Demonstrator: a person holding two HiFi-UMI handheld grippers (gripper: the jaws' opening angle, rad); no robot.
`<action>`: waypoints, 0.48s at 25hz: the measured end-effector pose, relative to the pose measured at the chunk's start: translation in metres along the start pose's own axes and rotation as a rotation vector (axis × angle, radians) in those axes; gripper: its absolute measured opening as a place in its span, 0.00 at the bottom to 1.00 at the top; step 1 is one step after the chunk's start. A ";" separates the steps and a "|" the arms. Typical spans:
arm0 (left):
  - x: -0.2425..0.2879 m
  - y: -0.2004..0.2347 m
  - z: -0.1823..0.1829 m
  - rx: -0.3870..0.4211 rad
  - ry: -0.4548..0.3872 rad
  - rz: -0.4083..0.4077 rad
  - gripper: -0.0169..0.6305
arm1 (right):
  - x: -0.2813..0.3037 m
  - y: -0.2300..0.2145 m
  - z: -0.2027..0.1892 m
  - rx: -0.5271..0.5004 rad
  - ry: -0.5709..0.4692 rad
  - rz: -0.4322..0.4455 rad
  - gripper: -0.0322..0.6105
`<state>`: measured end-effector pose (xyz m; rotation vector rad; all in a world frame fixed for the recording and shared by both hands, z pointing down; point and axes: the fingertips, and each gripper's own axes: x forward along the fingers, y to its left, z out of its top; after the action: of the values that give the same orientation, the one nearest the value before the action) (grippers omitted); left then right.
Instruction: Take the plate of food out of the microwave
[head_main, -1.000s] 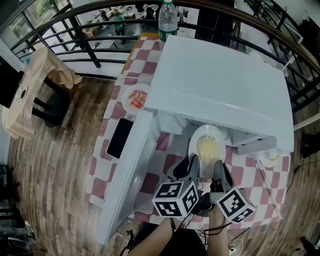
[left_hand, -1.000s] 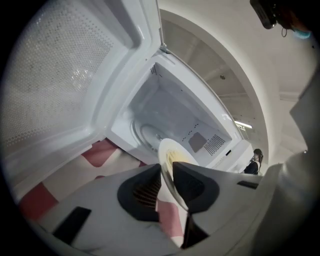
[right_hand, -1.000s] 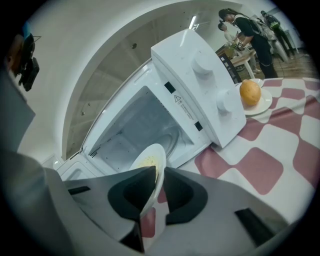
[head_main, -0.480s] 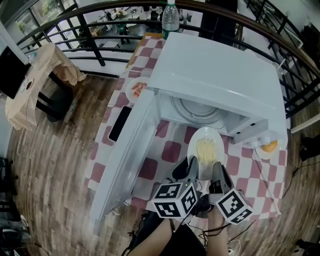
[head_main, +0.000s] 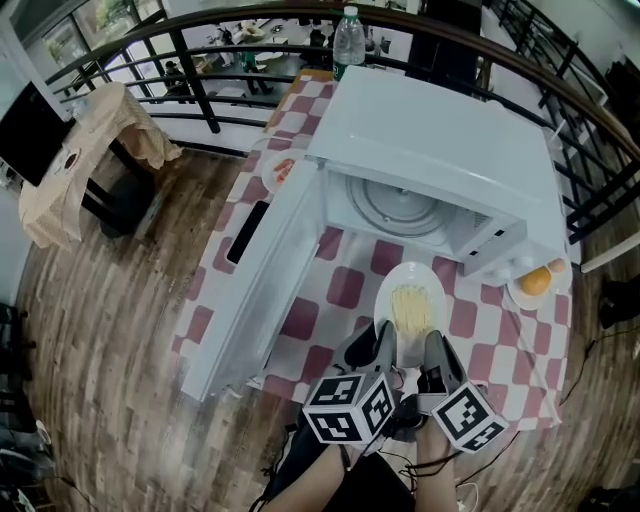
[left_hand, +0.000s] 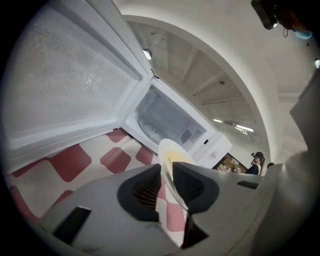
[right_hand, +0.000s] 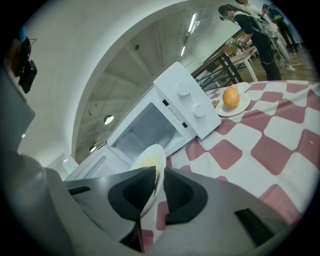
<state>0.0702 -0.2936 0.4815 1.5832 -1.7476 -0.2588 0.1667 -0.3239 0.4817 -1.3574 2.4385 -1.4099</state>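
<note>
Over the checked counter (head_main: 300, 322), just in front of the open microwave (head_main: 440, 140): a plate of food (head_main: 410, 303) gripped by both claws.
The left claw (head_main: 383, 342) and right claw (head_main: 434, 347) sit side by side, and each is closed narrowly on the thin near rim of the plate of food. Pale yellow noodles lie heaped in its middle. It is wholly outside the oven cavity, where the round turntable (head_main: 392, 205) shows. The door (head_main: 262, 290) is swung out to the left. A small plate with an orange (head_main: 538, 282) sits by the microwave's right corner, a saucer of red food (head_main: 281, 172) lies at its left, and a bottle (head_main: 348, 38) stands behind it.
</note>
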 end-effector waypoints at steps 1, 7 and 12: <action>-0.004 0.000 -0.002 0.000 -0.002 0.003 0.16 | -0.003 0.000 -0.002 -0.001 0.002 0.003 0.12; -0.025 -0.005 -0.008 -0.002 -0.018 0.014 0.16 | -0.023 0.005 -0.008 -0.005 0.005 0.022 0.12; -0.035 -0.008 -0.014 -0.001 -0.032 0.021 0.16 | -0.033 0.005 -0.011 -0.004 0.004 0.035 0.12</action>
<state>0.0836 -0.2582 0.4726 1.5676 -1.7873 -0.2759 0.1797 -0.2923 0.4727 -1.3068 2.4562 -1.4029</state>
